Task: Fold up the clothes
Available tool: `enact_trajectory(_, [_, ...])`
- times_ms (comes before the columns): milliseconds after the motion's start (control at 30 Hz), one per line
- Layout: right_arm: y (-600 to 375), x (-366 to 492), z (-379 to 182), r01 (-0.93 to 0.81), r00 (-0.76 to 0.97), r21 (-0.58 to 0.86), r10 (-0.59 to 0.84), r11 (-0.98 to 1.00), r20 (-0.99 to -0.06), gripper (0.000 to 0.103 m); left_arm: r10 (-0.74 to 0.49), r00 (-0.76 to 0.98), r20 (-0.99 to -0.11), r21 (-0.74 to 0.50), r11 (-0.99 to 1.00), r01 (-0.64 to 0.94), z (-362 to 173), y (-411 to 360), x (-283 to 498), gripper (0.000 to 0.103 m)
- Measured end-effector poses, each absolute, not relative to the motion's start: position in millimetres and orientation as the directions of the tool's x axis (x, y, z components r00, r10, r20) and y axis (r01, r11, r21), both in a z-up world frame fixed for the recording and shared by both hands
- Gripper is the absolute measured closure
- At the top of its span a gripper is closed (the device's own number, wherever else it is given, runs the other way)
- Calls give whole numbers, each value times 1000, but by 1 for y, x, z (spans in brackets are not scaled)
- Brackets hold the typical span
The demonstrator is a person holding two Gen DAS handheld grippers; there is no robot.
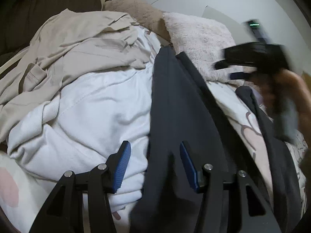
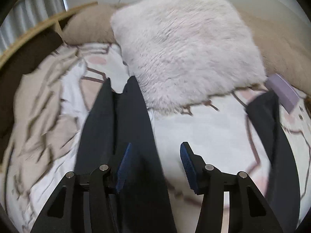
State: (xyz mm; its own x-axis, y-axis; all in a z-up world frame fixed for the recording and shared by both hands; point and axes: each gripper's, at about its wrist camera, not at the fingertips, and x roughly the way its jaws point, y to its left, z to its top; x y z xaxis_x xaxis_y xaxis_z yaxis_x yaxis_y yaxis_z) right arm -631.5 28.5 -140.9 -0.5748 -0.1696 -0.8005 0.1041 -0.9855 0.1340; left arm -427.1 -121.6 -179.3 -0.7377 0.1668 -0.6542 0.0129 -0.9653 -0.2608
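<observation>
A dark navy garment [image 1: 175, 106] lies stretched out on the bed; it also shows in the right wrist view [image 2: 120, 126], with another dark part at the right [image 2: 272, 128]. My left gripper [image 1: 154, 167] is open above the garment's left edge, next to a white garment [image 1: 87, 116] and a beige garment [image 1: 77, 48]. My right gripper [image 2: 154, 167] is open, its left finger over the navy cloth, its right finger over the bedsheet. The right gripper shows blurred at the right of the left wrist view [image 1: 229, 69].
A fluffy pale pink pillow [image 2: 186, 44] and a brown pillow [image 2: 87, 25] lie at the head of the bed. The patterned bedsheet [image 2: 210, 128] is white and pink. A lilac box [image 2: 281, 91] lies at the right. A wooden bed frame [image 2: 29, 33] runs at the left.
</observation>
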Motion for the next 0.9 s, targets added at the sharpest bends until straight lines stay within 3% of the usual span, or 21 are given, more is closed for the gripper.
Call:
enact_trajectory(133, [5, -674, -170, 79, -496, 124, -147, -989, -856, 51, 179, -739, -650, -267, -964, 3, -184, -121, -428, 51])
enact_trajectory(167, [2, -680, -179, 67, -481, 115, -133, -991, -866, 56, 178, -741, -648, -266, -964, 0, -184, -120, -427, 51])
enact_trajectory(200, [-1, -685, -187, 57, -466, 110, -124, -992, -876, 74, 181, -742, -645, -268, -963, -2, -183, -120, -426, 50])
enact_trajectory(233, [-2, -686, -191, 56, -458, 111, -124, -992, -880, 101, 185, -743, -644, -274, -962, -2, -184, -121, -426, 50])
enact_trajectory(333, [11, -681, -176, 24, -537, 65, -68, -998, -841, 102, 186, -743, -643, -278, -961, 1, -184, -122, -425, 50])
enact_trajectory(433, [55, -684, -159, -114, -593, 79, 4, -990, -805, 102, 165, -744, -647, -254, -967, 7, -185, -118, -424, 50])
enact_trajectory(600, [84, -687, -178, -145, -496, 55, 24, -988, -868, 101, 150, -745, -650, -237, -972, 11, -187, -117, -424, 50])
enact_trajectory(700, [90, -678, -153, -178, -577, 80, 38, -981, -816, 88, 155, -745, -648, -244, -970, 11, -187, -118, -425, 50])
enact_trajectory(733, [90, -673, -140, -171, -617, 100, 27, -980, -787, 77, 156, -745, -648, -246, -969, 11, -186, -119, -426, 50])
enact_trajectory(767, [89, -669, -127, -155, -655, 122, 10, -980, -755, 50, 156, -746, -648, -246, -969, 11, -186, -119, -426, 50])
enact_trajectory(833, [79, -667, -109, -82, -697, 146, -48, -986, -715, 21, 159, -746, -646, -250, -968, 10, -186, -119, -425, 50])
enact_trajectory(900, [64, -674, -106, -23, -691, 81, -43, -996, -721, 22, 167, -747, -643, -260, -966, 8, -185, -121, -424, 50])
